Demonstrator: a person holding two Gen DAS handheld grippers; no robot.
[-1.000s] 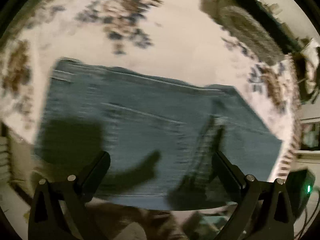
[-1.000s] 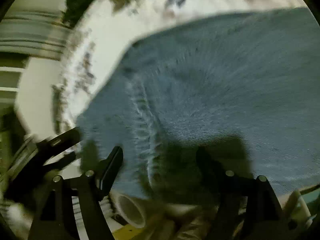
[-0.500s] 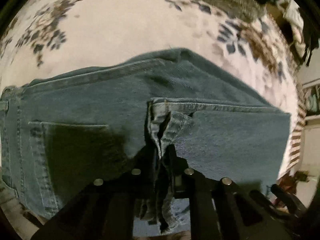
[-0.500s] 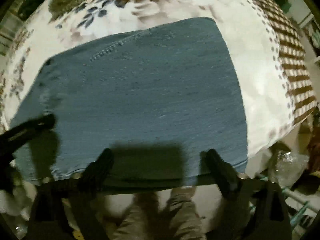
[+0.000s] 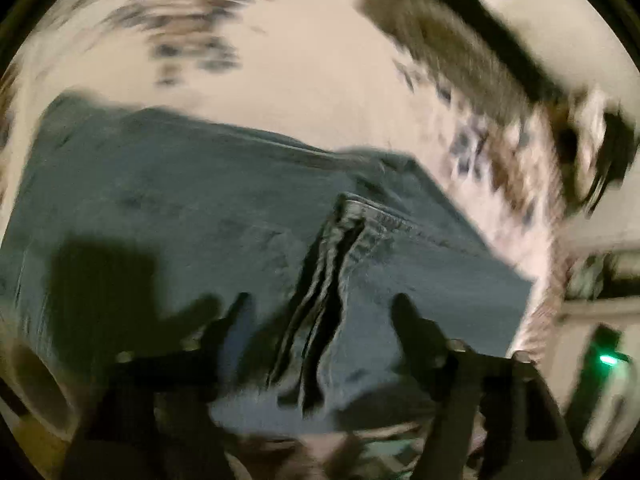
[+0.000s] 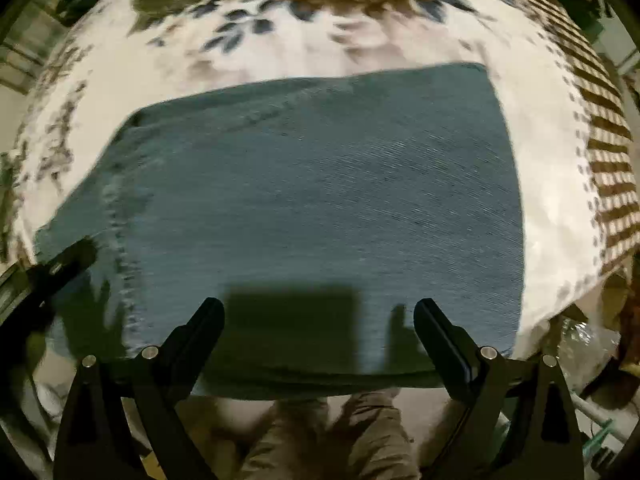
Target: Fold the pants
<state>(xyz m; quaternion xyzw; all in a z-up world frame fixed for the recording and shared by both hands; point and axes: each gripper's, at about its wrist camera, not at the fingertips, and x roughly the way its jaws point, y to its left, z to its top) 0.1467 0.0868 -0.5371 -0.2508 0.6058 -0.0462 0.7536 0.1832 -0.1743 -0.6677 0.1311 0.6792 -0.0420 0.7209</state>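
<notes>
Blue jeans [image 5: 180,208] lie folded on a white floral bedspread [image 5: 304,80]. In the blurred left wrist view their stacked leg hems [image 5: 336,256] run toward me. My left gripper [image 5: 320,304] hangs just above the near end of the hems. Its jaws are opening with the hems between them, and the pads do not press on the cloth. In the right wrist view the smooth folded half of the jeans [image 6: 320,184] fills the middle. My right gripper [image 6: 318,306] stands open over its near edge, holding nothing. The left gripper's finger [image 6: 68,264] shows at the left edge.
The bedspread's brown-striped border [image 6: 608,152] drops off at the right. An olive throw and a dark object [image 5: 460,44] lie at the far side. A device with a green light [image 5: 606,360] sits off the bed. A person's trouser legs [image 6: 320,440] stand below the near edge.
The left gripper closed on the leg hems half a second ago, then let them go and opened. The right gripper opened wider and tilted down over the fold.
</notes>
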